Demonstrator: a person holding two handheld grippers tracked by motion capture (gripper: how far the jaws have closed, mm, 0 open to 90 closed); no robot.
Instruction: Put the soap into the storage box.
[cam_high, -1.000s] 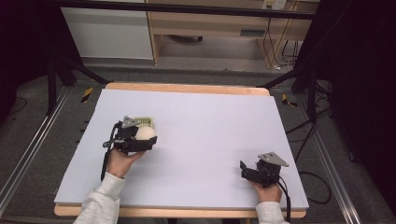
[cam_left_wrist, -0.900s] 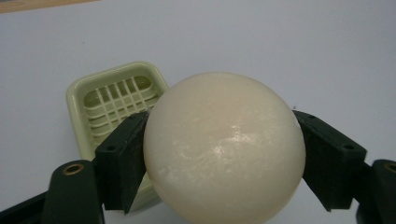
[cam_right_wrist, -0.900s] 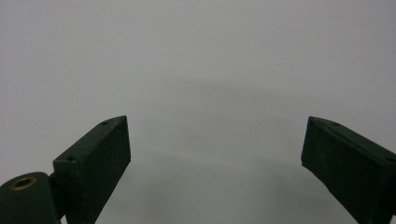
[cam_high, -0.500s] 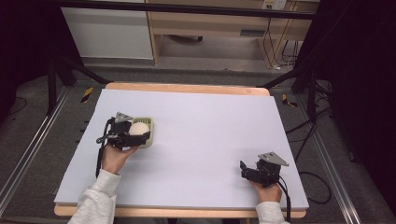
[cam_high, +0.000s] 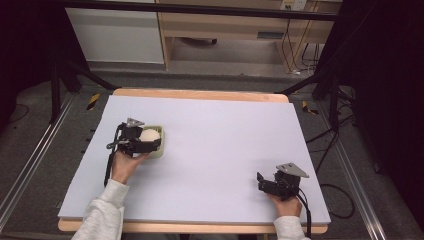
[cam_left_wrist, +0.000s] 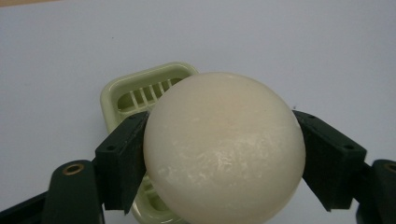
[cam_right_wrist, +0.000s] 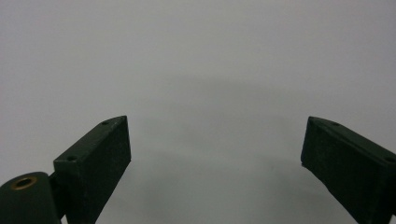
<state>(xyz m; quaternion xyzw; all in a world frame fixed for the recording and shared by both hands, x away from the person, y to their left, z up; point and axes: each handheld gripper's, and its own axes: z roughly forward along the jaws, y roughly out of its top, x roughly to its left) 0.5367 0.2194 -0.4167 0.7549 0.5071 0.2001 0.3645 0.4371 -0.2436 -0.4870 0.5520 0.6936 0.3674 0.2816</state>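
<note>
— What's biggest in front of us?

— The table (cam_high: 210, 150), a pale lavender-white sheet on a wooden board, with dark floor and metal rails on both sides and a wooden cabinet (cam_high: 225, 25) beyond the far edge.

— And the person?

— Two forearms in light grey sleeves (cam_high: 102, 215) come in from the near edge. The left hand (cam_high: 125, 164) is at the left of the table, the right hand (cam_high: 286, 204) near the right corner, well apart.

— What are the claws doing?

— The left gripper (cam_left_wrist: 219, 154) is clamped on a round, cream-coloured soap (cam_left_wrist: 224, 149), one black jaw pressing each side. The right gripper (cam_right_wrist: 215, 154) sits low over bare table with its jaws spread wide, nothing between them.

— Where's the soap exactly?

— Over a pale green soap dish (cam_left_wrist: 140, 93) with a slatted floor. In the left gripper view the dish lies behind and below it; I cannot tell whether the soap touches the slats.

— And from above?

— The soap (cam_high: 149, 135) sits within the dish's (cam_high: 159, 151) outline, left of centre.
</note>
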